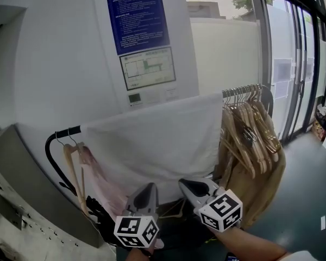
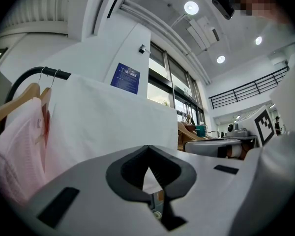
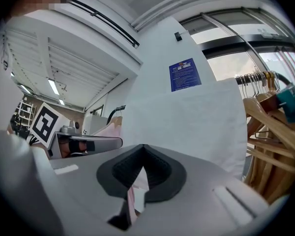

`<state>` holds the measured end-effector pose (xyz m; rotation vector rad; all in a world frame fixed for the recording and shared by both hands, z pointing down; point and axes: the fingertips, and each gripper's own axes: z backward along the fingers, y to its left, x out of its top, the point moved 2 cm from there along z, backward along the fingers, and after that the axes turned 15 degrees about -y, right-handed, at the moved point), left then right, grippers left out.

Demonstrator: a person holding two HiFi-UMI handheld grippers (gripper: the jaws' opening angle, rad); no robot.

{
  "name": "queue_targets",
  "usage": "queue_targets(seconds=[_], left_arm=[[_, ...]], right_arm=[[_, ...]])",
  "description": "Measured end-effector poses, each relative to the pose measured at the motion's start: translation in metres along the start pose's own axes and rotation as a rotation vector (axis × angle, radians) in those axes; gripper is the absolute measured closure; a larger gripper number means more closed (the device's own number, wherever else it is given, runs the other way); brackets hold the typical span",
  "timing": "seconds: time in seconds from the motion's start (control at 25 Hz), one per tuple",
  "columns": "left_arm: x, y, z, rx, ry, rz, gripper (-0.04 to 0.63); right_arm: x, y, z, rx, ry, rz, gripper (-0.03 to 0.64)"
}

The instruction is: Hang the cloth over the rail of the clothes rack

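**A:** Where is the cloth?

**B:** It hangs over the rail, spread out flat. Pink clothes hang just to its left. Wooden hangers hang to its right.

**A:** And the two grippers?

**B:** Both are low down, near the bottom edge of the cloth, and they point at it. The left gripper is pressed together with nothing in it. The right gripper is pressed together too, and it is empty.
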<state>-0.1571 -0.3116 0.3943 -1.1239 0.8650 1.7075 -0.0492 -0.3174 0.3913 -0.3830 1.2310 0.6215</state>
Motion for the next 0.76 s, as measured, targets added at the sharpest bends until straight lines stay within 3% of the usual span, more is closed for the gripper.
queue_targets(seconds=[0.76], left_arm=[[-0.003,0.008,-0.013,-0.031,-0.004,0.016,0.588]], right_arm=[[0.0,-0.005,-0.012,-0.031,-0.01,-0.004,0.617]])
